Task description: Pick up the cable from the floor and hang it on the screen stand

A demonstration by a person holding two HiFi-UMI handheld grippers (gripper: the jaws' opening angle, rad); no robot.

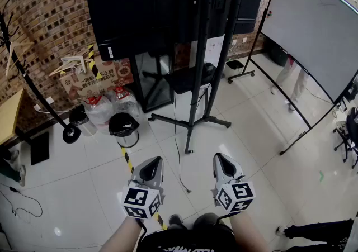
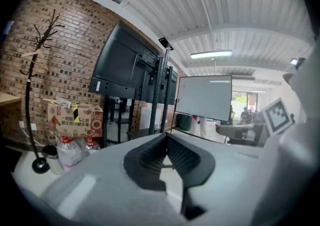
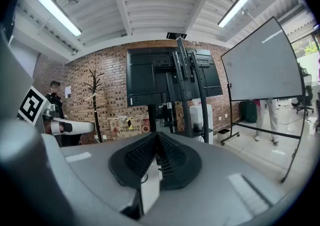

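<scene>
Nearest, the left hand-held gripper and right hand-held gripper are held side by side, both with jaws pressed together and nothing between them.

Just ahead, between them, the cable lies on the tiled floor. It is a thin dark line that trails from the stand towards the person. It should be light and limp, sagging either side of a pinch and sliding easily on tile. A grip a little back from the loose near end would probably leave enough slack to drape over a crossbar.

Only the head view shows the cable's run along the floor. The gripper views look almost level. The right one shows its closed tips, the screen on its uprights, a whiteboard and a person by the brick wall. The left one shows its own shut tips and bottles.
</scene>
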